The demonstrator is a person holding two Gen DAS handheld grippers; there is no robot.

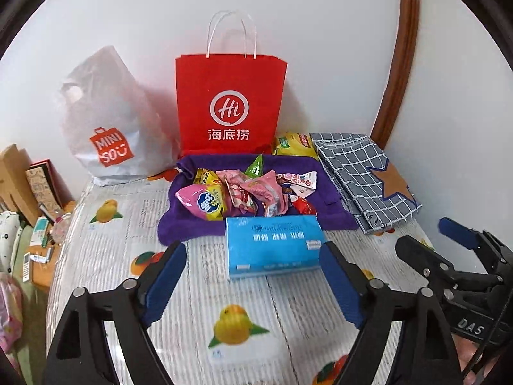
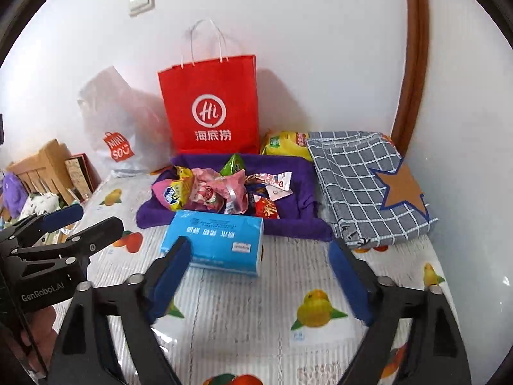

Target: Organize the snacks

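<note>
A heap of snack packets, pink, yellow, green and red, lies on a purple cloth tray at the back of the table. A blue tissue pack lies flat just in front of the tray. My left gripper hovers open above the table short of the pack, and its pads touch nothing. My right gripper is open too, beside the pack and empty. Each gripper shows in the other's view, the right gripper at the right and the left gripper at the left.
A red paper bag and a white plastic bag stand against the wall. A yellow packet lies behind the tray, a folded checked cloth to its right. Clutter sits off the table's left edge.
</note>
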